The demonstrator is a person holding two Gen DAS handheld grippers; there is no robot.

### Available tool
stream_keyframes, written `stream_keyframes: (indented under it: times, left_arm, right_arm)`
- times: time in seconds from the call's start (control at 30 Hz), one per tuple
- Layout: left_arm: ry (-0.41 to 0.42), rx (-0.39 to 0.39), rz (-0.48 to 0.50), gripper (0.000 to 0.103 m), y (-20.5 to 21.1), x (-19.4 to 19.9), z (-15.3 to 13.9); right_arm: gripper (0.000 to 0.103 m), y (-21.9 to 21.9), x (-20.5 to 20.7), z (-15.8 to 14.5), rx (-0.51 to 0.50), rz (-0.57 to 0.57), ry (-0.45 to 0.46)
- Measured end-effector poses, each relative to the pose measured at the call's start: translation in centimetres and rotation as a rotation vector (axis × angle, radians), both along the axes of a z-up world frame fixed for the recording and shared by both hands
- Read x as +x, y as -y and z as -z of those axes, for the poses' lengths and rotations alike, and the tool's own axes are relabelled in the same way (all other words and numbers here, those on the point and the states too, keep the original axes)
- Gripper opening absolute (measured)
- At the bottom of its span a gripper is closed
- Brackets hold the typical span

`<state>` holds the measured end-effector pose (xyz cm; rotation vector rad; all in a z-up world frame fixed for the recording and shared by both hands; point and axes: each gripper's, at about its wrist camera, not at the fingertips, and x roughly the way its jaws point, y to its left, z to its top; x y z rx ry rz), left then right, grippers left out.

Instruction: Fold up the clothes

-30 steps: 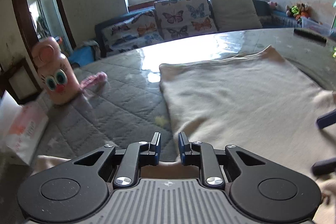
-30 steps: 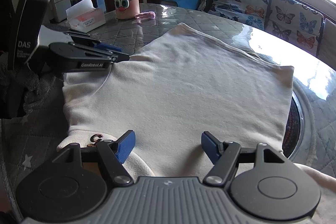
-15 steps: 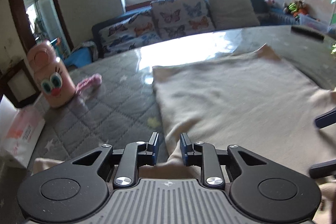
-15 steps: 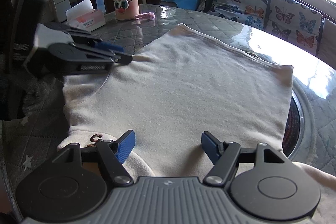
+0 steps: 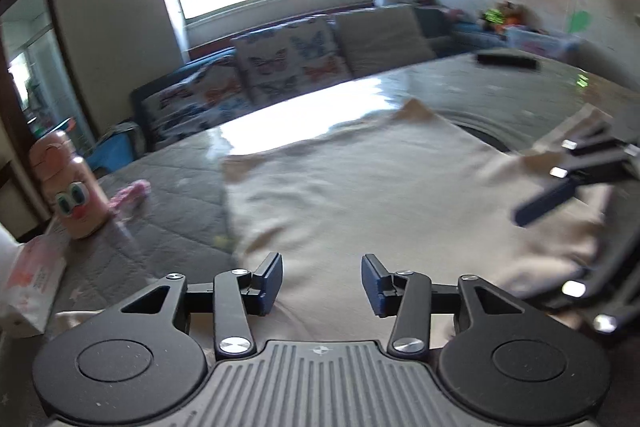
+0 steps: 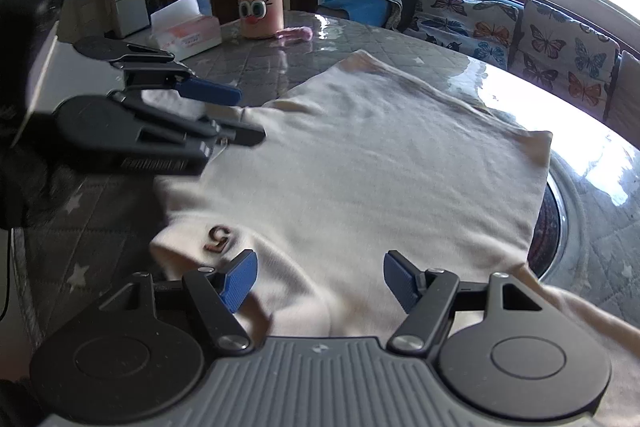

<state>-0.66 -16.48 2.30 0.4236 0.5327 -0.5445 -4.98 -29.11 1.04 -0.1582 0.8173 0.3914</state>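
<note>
Cream top (image 6: pixel 360 163) lies flat on quilted table (image 6: pixel 256 67), w/ pink bottle (image 6: pixel 259 5) beyond. Left gripper (image 5: pixel 322 281) & right gripper (image 6: pixel 318 281) both jaws wide, empty, over near edge, prob. positioned to re-grip for a fold.

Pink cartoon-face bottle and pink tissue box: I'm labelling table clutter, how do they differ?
The pink cartoon-face bottle is a tall upright cylinder with a lid; the pink tissue box is low and rectangular, white tissue poking out. The bottle carries printed eyes; the box carries print too small to read. Both sit on the grey quilted table cover.
</note>
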Motion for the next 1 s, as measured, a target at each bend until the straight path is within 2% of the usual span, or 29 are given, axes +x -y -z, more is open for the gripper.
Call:
stream_keyframes:
  times: [0.13, 0.27, 0.47, 0.57, 0.7, 0.8, 1.0]
  left_arm:
    - [0.018, 0.046, 0.058, 0.05, 1.3, -2.2, 1.2]
    - [0.041, 0.062, 0.06, 0.05, 1.3, -3.1, 1.8]
    - [0.045, 0.05, 0.051, 0.05, 0.6, -3.4, 1.5]
    - [0.056, 0.042, 0.049, 0.051, 0.4, -3.7, 1.0]
    - [0.072, 0.012, 0.039, 0.052, 0.3, -3.7, -0.2]
    - [0.08, -0.005, 0.04, 0.053, 0.7, -3.6, -0.8]
    - [0.064, -0.017, 0.06, 0.055, 2.3, -3.7, -0.5]
  right_arm:
    - [0.072, -0.4, -0.8, 0.7, -0.003, -0.001, -0.011]
    - [0.072, -0.1, -1.7, -0.2, 0.009, -0.006, 0.005]
    - [0.072, 1.5, -2.6, -2.5, 0.035, 0.051, 0.081]
    - [0.072, 2.0, -2.3, -2.0, -0.007, 0.085, 0.087]
    - [0.072, 1.9, -2.5, 0.0, -0.055, 0.069, 0.035]
    - [0.072, 1.7, -3.3, 0.2, -0.071, 0.057, 0.057]
    - [0.072, 2.4, -4.0, -1.0, -0.033, 0.088, 0.111]
